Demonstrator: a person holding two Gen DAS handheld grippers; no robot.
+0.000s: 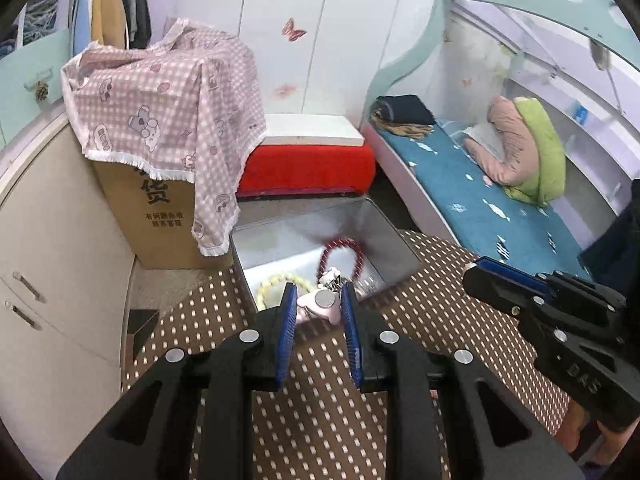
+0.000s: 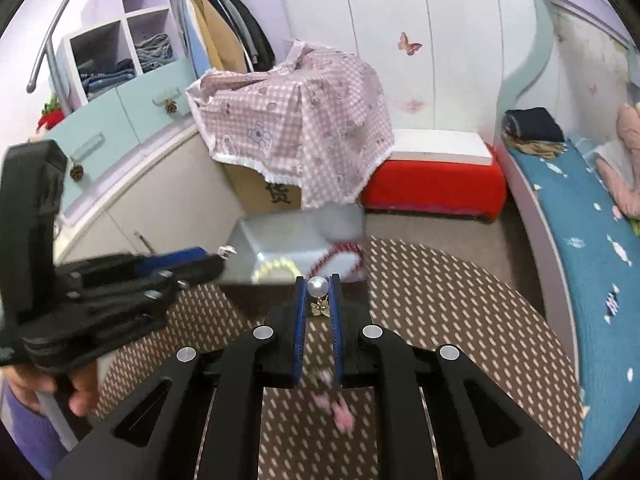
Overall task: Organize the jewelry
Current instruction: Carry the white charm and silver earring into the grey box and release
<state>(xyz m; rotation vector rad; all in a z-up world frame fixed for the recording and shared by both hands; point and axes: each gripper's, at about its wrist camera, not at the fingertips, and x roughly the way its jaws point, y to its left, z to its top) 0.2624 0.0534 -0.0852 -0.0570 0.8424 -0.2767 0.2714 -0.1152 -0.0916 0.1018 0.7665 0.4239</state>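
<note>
Left wrist view: left gripper, clamping a pink clip, sits just before the tin; right gripper pinches a pearl earring, slightly nearer.

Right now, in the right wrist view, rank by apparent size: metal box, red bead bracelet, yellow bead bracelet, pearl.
1. metal box
2. red bead bracelet
3. yellow bead bracelet, partly hidden, so its gap to red is unsure
4. pearl, smallest despite being nearest the camera

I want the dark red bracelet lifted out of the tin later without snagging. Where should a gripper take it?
Grip the red bracelet at the top of its arch, coming from above. It leans against the metal tin wall, so that beaded arc stands free, away from the yellow bracelet beside it.
</note>
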